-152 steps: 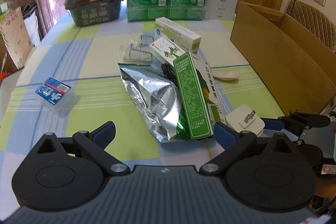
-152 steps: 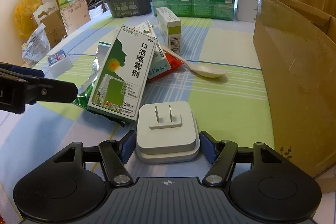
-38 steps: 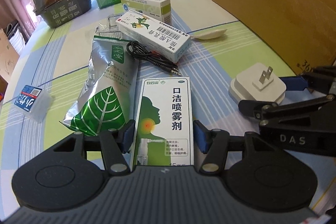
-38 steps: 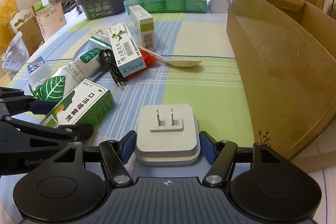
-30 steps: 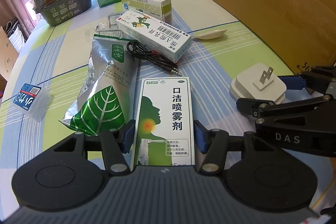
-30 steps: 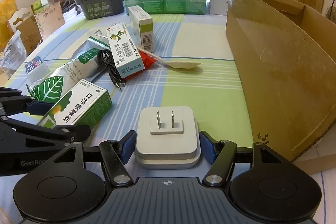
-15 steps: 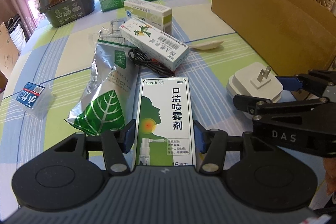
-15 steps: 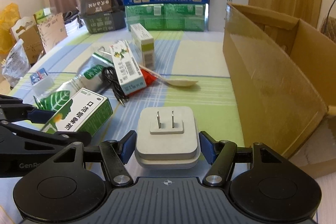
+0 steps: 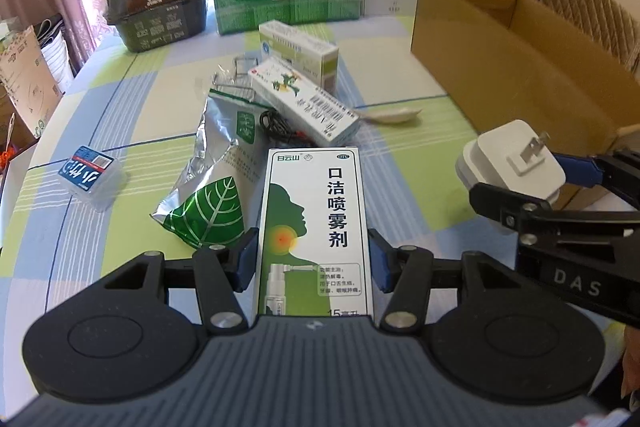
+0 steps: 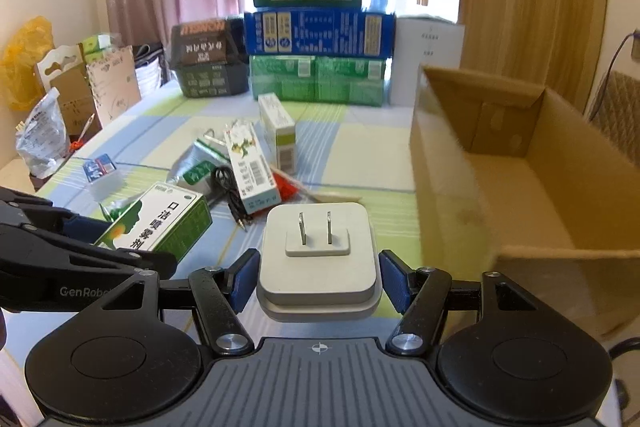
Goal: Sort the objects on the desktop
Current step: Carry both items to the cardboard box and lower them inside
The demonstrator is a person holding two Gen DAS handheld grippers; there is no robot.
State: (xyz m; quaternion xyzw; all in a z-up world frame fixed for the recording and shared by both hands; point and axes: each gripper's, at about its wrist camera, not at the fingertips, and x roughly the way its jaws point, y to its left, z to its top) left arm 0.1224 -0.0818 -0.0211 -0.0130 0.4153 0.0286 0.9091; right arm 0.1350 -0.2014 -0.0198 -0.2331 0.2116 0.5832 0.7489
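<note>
The left claw (image 9: 312, 259) pinches a tall white-and-green cardboard spray box (image 9: 314, 227) by its long side edges, printed face up, so the blue pads bear on its narrow walls and the carton lies flat along the fingers. Beside it, the right claw (image 10: 318, 277) is clamped on a square white plastic plug adapter (image 10: 318, 259) by two opposite sides, prongs up and clear of the pads. Both items look lifted off the checked green-and-blue cloth of the counter (image 9: 132, 99), probably bound for the open brown cardboard box (image 10: 520, 187) at the right, whose near wall must be cleared. Left on the counter are a crumpled silver foil pouch with a green leaf (image 9: 208, 203), a coiled black cable (image 9: 276, 125), two further white medicine cartons, a pale spoon (image 9: 394, 115) and a small clear plastic case (image 9: 90, 175).
</note>
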